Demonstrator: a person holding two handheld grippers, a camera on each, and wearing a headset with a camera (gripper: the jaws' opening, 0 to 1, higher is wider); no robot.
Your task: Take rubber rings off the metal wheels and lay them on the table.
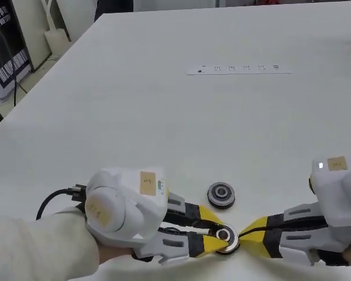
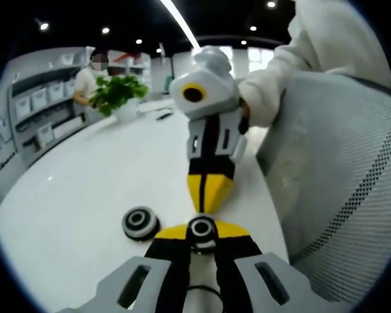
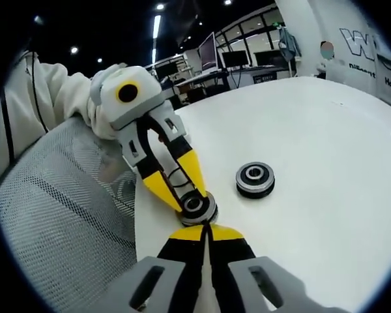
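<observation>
Left tongs (image 2: 202, 231): clenched on the metal wheel (image 1: 225, 236), one yellow tip on each side of it, with the hub showing between them. The grip looks firm and the wheel lies with its flat face up.

The wheel is at the near edge of the counter (image 1: 164, 117), right in front of us. We can't tell from the head view whether it rests on the surface or hangs just above it.

Second wheel (image 1: 221, 195): flat on the counter just beyond the held one, apart from both tongs. It has a dark outer band, so we judge its ring is not yet off.

Right tongs (image 3: 206, 229): jaws pressed together to a point, and that point touches the right-hand rim of the held wheel. The rubber ring (image 3: 211, 211) runs round that rim. There's a thin dark line at the tip, possibly a bit of ring pinched in the jaws, but it's too small for us to call.

Key geometry:
- The two tongs point at each other nose to nose along one left-right line, with the wheel between them.
- For the right tongs the wheel is dead ahead and touching.
- For the left tongs it is already inside the jaws.
- The wheel's axle runs roughly up toward the head camera, across that line.

Our read:
- The left tongs act as the anchor and the right tongs do the peeling.
- The ring has to lift over the rim and come away to the right, away from the left tongs.
- If the right tongs only have the edge of the ring, we expect it to slip.
- There's bare counter to the right of the wheels for laying the ring down.
</observation>
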